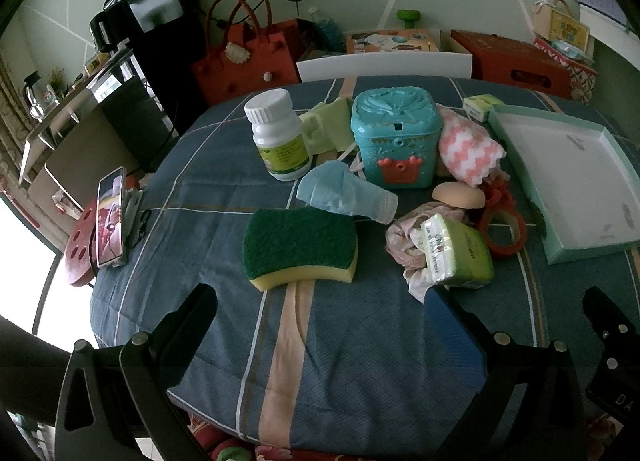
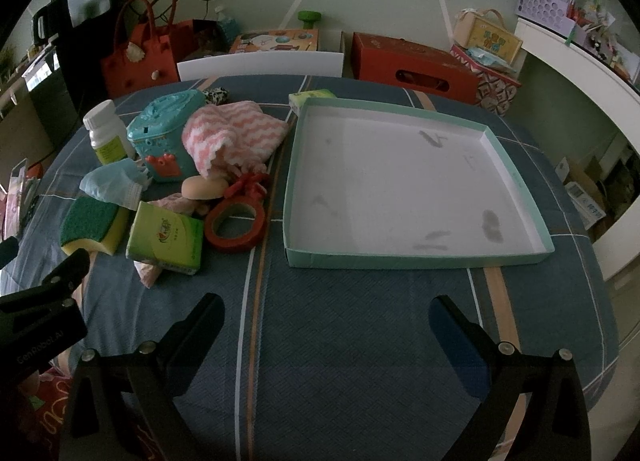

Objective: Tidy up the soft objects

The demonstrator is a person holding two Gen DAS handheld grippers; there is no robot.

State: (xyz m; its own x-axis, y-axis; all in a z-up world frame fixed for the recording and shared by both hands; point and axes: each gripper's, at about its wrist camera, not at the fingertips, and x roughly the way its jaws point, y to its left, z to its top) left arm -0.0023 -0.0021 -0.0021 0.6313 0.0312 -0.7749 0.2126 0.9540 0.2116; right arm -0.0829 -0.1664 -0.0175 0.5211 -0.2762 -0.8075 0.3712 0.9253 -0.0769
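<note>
A green and yellow sponge lies on the blue tablecloth just ahead of my left gripper, which is open and empty. Behind it lie a blue face mask, a green tissue pack on a pink cloth, a beige puff, a pink and white zigzag towel and a light green cloth. My right gripper is open and empty, in front of the empty white tray with mint rim.
A white pill bottle, a teal plastic box and a red tape ring stand among the soft things. A small green box sits behind the tray. A phone stands at the table's left edge.
</note>
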